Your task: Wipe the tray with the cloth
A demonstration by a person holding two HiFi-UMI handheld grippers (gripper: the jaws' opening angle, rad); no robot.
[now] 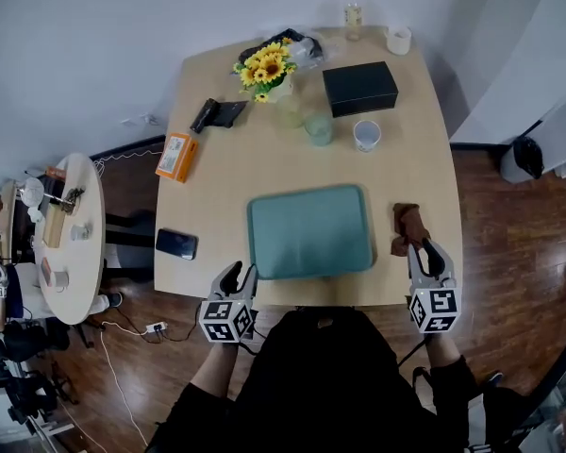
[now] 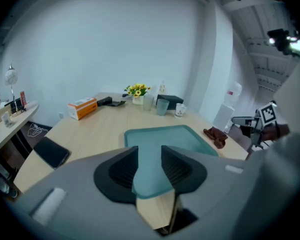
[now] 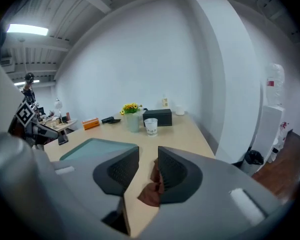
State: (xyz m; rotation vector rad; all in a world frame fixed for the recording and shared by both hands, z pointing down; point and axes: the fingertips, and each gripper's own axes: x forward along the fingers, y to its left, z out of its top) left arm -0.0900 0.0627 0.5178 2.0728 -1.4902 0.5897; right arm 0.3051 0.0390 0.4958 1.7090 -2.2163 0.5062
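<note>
Pinch soft, light, likely limp cloth at 3 o'clock of tray by raised fold, with left gripper and right gripper part-open, empty.

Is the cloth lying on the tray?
No, the brown cloth lies on the table, right of the teal tray.

The tray is teal, the cloth brown, the sunflowers yellow, the carton orange.
</note>
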